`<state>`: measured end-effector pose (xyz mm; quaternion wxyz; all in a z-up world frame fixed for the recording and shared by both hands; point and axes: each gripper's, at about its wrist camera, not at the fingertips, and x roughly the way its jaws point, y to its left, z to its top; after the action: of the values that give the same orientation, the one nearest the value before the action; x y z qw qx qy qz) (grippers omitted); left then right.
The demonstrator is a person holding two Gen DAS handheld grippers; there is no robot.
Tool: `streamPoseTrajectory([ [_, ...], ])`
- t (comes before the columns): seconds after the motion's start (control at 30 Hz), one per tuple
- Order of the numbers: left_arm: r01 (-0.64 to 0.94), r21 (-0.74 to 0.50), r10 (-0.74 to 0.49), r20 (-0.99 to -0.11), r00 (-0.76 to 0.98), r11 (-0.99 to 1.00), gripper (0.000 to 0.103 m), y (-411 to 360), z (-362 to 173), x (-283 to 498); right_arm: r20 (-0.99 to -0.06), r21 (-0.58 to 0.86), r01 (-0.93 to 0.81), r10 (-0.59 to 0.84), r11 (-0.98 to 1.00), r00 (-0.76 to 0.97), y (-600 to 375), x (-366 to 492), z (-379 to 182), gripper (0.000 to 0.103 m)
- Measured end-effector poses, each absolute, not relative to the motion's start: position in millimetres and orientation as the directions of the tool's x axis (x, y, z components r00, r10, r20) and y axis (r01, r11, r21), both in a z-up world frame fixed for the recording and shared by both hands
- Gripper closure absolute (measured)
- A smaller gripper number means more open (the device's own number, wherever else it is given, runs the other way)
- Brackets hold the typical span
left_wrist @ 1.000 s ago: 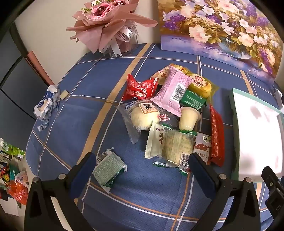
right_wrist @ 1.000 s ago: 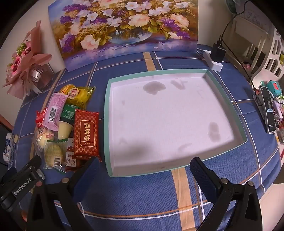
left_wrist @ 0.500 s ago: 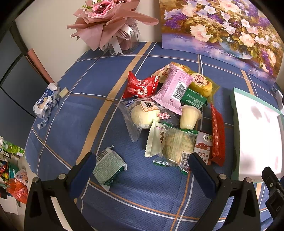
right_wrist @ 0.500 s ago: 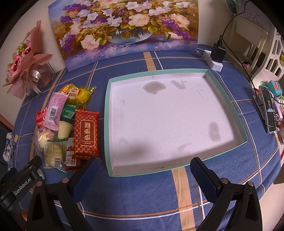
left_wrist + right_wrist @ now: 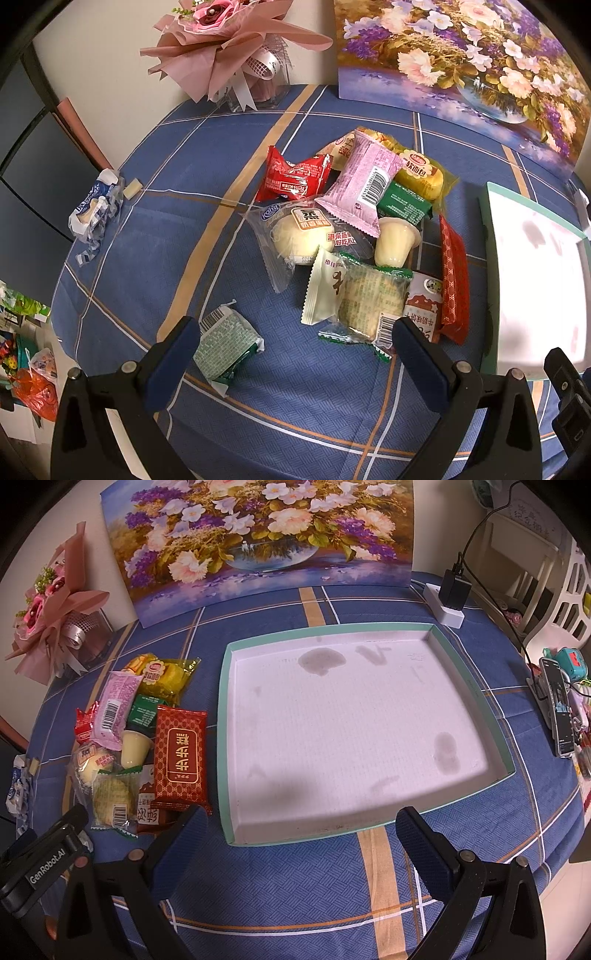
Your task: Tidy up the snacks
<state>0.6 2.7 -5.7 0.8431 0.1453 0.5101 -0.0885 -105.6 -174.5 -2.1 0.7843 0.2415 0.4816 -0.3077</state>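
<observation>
Snacks [image 5: 354,236] heaped on blue plaid tablecloth [image 5: 207,155] beside shallow tray [image 5: 225,738].

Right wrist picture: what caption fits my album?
Open right tongs hover before an empty tray, snacks piled beside it.

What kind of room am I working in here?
Likely a home living or dining area: a table with a blue plaid cloth, a flower painting against the wall, and a pink bouquet.
</observation>
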Motion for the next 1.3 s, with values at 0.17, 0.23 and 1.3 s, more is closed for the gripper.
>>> streamPoseTrajectory([
  [0.17,0.297,0.154,-0.001,-0.887,0.462,0.943,0.0,2.9,-5.8,0.9,-0.904,0.083,0.716,-0.25,0.694,0.347,-174.5,-105.7,-2.1,0.0],
  [0.23,0.296,0.155,0.001,-0.887,0.462,0.943,0.0,3.0,-6.0,1.2,-0.904,0.083,0.716,-0.25,0.694,0.347,-174.5,-105.6,-2.0,0.0],
  [1.3,0.304,0.137,-0.018,-0.889,0.458,0.943,0.0,2.7,-4.1,-0.1,-0.905,0.082,0.715,-0.248,0.694,0.346,-175.7,-105.2,-1.1,0.0],
])
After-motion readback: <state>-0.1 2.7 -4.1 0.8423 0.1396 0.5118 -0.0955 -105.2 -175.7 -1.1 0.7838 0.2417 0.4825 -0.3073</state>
